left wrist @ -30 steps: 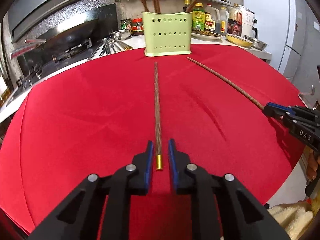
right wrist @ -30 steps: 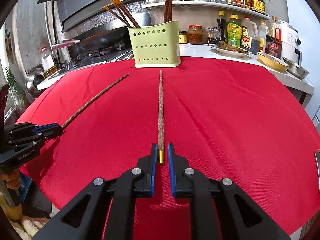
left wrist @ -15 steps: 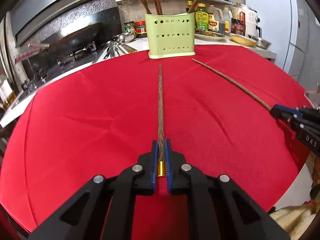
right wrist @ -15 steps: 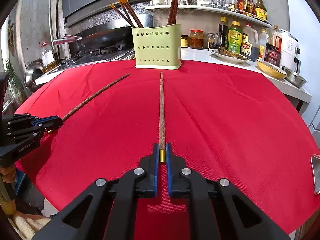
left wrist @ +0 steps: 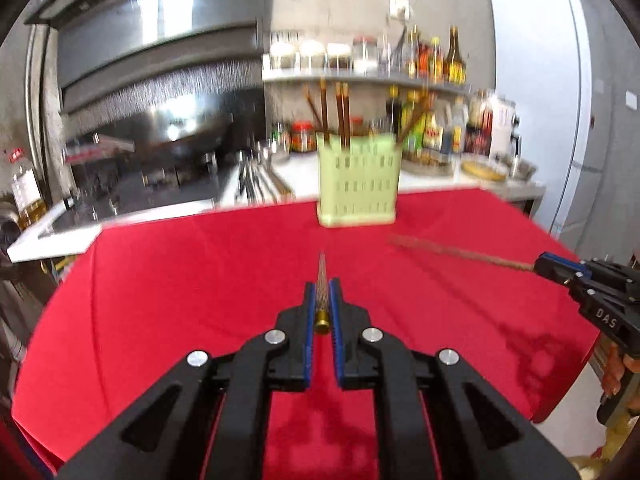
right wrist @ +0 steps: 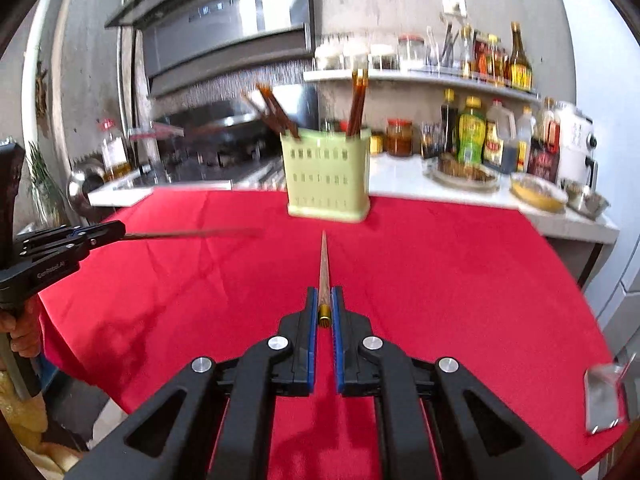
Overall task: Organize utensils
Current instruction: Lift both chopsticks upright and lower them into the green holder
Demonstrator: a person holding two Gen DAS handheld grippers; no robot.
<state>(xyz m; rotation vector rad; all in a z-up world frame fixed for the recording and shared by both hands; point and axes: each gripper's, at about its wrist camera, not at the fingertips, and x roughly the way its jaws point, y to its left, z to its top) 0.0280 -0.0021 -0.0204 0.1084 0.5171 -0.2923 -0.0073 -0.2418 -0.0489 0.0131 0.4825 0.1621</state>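
My left gripper [left wrist: 322,286] is shut on a brown chopstick [left wrist: 321,280] with a gold end cap, held off the red tablecloth [left wrist: 200,280] and pointing at the green perforated holder [left wrist: 358,184]. My right gripper [right wrist: 324,292] is shut on a second, matching chopstick [right wrist: 323,264], also lifted and aimed at the holder [right wrist: 326,174]. Each gripper shows in the other's view: the right gripper [left wrist: 548,266] with its chopstick [left wrist: 460,254] at the right edge, the left gripper [right wrist: 116,232] with its chopstick [right wrist: 192,233] at the left. Several chopsticks stand in the holder.
Behind the table runs a white counter [right wrist: 400,178] with bottles, jars and bowls, and a wok on the stove [left wrist: 176,148] to the left. A fridge [left wrist: 540,100] stands at the right. A metal item [right wrist: 604,396] lies at the table's right edge.
Both grippers closed on their chopsticks' gold-capped ends and raised them off the cloth; the views tilted up and the chopsticks now look foreshortened.
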